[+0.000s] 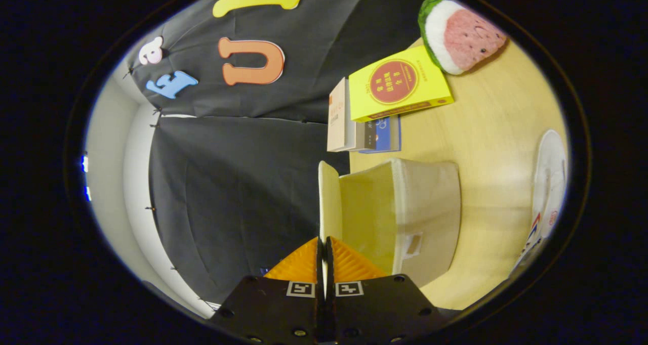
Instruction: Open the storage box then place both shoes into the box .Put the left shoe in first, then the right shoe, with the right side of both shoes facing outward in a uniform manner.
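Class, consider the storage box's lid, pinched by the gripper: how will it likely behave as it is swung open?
The lid looks thin and flat, so probably light. The gripper pinches its edge; it may flex. The storage box looks fabric-walled, so it might shift on the table.

gripper (324,256) rolled sideways, fingers pinched nearly together on the thin edge of the storage box lid (329,203), tips pressing it from both sides.
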`<state>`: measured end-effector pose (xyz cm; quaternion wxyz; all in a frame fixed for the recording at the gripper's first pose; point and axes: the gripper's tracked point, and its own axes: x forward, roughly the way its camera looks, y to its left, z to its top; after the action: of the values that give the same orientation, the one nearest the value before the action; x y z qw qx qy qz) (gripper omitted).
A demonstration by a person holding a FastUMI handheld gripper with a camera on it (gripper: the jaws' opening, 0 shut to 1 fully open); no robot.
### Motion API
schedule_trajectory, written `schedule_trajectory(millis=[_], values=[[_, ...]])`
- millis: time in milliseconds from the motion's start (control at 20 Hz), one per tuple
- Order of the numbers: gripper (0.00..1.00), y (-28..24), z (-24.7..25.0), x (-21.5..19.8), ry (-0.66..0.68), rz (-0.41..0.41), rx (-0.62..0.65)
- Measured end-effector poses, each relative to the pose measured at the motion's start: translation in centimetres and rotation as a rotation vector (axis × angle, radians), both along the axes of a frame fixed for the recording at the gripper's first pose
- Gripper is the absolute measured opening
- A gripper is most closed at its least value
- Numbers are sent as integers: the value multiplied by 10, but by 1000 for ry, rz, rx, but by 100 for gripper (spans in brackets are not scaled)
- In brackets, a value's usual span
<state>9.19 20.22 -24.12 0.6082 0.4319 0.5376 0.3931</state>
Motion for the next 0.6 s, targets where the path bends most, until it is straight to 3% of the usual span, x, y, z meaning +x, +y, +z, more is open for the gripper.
schedule_trajectory(millis=[350, 600], values=[[1, 83, 55, -11, -35, 27, 59], [9, 153, 78, -15, -105, 75, 45]])
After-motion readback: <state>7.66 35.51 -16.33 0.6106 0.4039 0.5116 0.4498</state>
